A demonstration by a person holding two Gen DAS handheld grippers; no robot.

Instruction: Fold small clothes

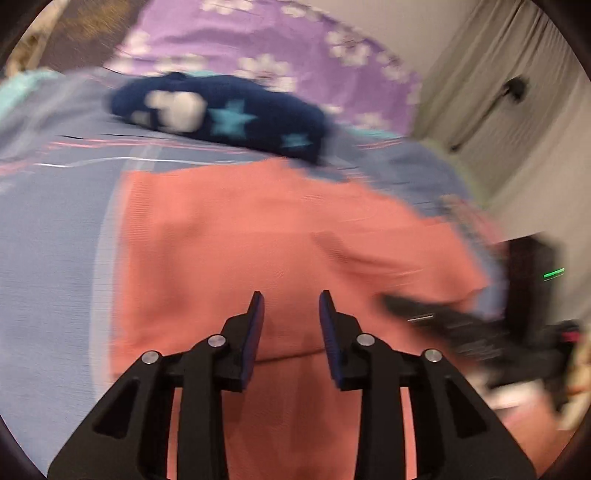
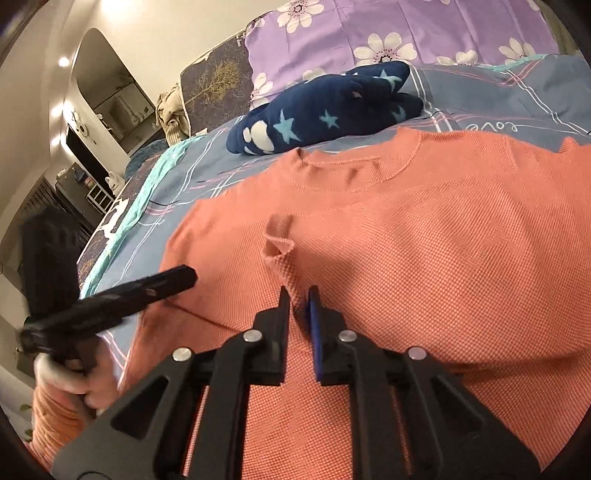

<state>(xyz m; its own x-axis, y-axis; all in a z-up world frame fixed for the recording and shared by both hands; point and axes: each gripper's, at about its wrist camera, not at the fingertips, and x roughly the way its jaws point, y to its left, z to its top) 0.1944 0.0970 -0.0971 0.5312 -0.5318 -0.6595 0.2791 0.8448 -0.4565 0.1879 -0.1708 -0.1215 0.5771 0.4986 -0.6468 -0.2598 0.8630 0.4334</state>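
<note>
A salmon knit shirt (image 2: 406,236) lies spread on the bed, neckline (image 2: 343,166) toward the far side. A small pinched tuft (image 2: 277,240) of its fabric stands up just beyond my right gripper (image 2: 299,291), whose jaws are a narrow gap apart over the shirt with nothing pressed between the pads. In the blurred left wrist view my left gripper (image 1: 291,295) hangs open over the shirt (image 1: 258,229), empty. From the right wrist view the left gripper (image 2: 186,277) reaches the shirt's left edge, held by a hand (image 2: 92,387). The right gripper (image 1: 424,314) shows as a dark blur.
A folded navy garment with light stars (image 2: 325,107) lies beyond the shirt on the blue-grey plaid bedcover (image 2: 207,162). A purple flowered pillow (image 2: 369,29) sits behind it. Curtains (image 1: 498,92) and a dark box with a green light (image 1: 535,273) stand beside the bed.
</note>
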